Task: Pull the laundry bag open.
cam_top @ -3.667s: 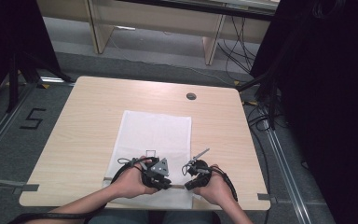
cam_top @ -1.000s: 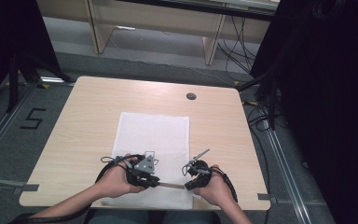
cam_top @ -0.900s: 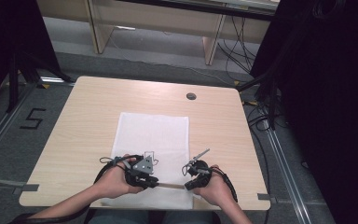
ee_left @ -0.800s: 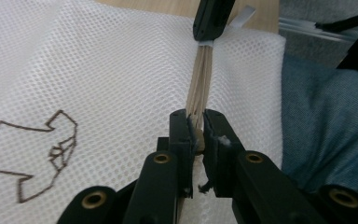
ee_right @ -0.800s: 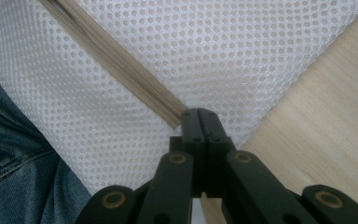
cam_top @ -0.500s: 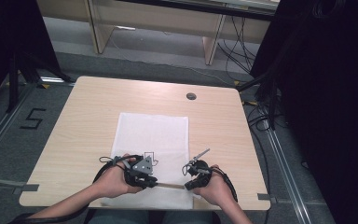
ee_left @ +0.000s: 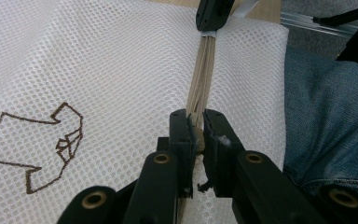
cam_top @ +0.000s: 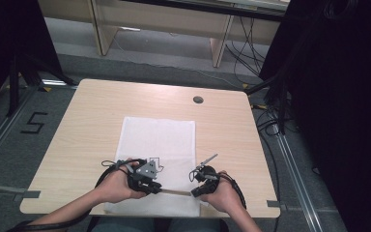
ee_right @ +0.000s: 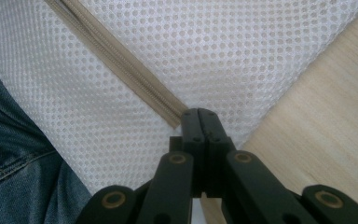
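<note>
A white mesh bag (cam_top: 157, 140) lies flat on the wooden table (cam_top: 92, 125), its beige zipper (cam_top: 176, 192) running along the near edge. My left gripper (cam_top: 157, 189) is shut on the zipper pull (ee_left: 197, 138), with the zipper (ee_left: 203, 74) stretching straight ahead from its jaws. My right gripper (cam_top: 196, 192) is shut on the zipper's other end at the bag's corner. In the right gripper view the jaws (ee_right: 199, 116) pinch the end of the beige zipper (ee_right: 116, 60). The right gripper (ee_left: 214, 14) also appears far along the zipper in the left gripper view.
A brown outline logo (ee_left: 42, 140) is printed on the mesh. A round cable hole (cam_top: 198, 99) sits at the table's far side. The person's jeans (ee_left: 326, 112) lie just beyond the near table edge. Cables and dark drapes (cam_top: 338, 96) stand to the right.
Since 3.7 s ago my left gripper has slid left along the zipper, widening the gap to the right gripper. Over the last second both grippers hold nearly still.
</note>
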Action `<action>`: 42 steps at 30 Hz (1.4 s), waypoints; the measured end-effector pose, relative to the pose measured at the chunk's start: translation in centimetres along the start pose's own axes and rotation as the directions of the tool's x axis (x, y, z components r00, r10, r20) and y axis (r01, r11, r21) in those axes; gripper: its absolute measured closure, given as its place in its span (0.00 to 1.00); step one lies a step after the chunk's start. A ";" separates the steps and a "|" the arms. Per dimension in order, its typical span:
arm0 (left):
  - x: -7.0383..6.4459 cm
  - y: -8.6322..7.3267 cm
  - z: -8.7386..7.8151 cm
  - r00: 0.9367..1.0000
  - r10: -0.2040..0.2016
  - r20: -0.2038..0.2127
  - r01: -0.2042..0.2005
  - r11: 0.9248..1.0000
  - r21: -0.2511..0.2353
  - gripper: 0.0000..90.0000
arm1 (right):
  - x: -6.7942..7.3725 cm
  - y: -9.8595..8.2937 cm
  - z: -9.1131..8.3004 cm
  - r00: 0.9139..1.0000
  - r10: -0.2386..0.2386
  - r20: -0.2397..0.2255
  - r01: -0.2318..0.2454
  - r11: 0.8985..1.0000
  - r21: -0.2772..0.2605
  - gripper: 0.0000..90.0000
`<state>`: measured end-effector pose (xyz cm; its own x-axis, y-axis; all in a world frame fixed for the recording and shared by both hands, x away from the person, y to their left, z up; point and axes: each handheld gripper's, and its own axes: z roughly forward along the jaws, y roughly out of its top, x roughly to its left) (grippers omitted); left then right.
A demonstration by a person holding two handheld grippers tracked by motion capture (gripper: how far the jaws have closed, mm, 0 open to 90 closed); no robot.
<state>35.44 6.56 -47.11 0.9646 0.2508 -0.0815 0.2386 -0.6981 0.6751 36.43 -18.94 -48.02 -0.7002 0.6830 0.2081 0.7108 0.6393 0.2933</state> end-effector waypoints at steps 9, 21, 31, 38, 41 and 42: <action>0.0 -0.6 -0.3 1.000 -0.013 0.012 0.013 1.000 0.003 0.91 | 0.1 0.1 0.1 1.000 -0.023 0.001 0.023 1.000 -0.006 1.00; 0.0 -0.8 -0.3 1.000 -0.018 0.009 0.018 1.000 0.002 0.91 | 0.4 0.2 0.1 1.000 -0.005 -0.003 0.005 1.000 0.007 1.00; 0.5 -1.2 -0.1 1.000 -0.024 0.012 0.024 0.999 0.025 0.91 | 0.5 0.3 0.2 1.000 -0.015 0.010 0.015 1.000 0.009 1.00; 0.7 -1.6 0.1 1.000 -0.018 0.015 0.018 0.999 0.038 0.91 | 0.9 0.3 0.3 0.997 -0.068 0.045 0.067 0.998 0.011 1.00; 0.9 -2.1 -0.3 0.999 -0.046 0.023 0.045 0.999 0.024 0.91 | 1.0 0.4 0.2 0.998 -0.050 0.036 0.049 0.999 0.021 1.00; 0.9 -2.0 -0.4 0.999 -0.047 0.028 0.046 0.999 0.018 0.91 | 1.0 0.4 0.2 0.998 -0.050 0.033 0.050 0.999 0.021 1.00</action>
<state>35.75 8.47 -48.25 0.9551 0.2645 -0.1335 0.2851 -0.6979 0.6570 36.05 -17.96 -47.90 -0.7325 0.6612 0.1618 0.6763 0.6799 0.2834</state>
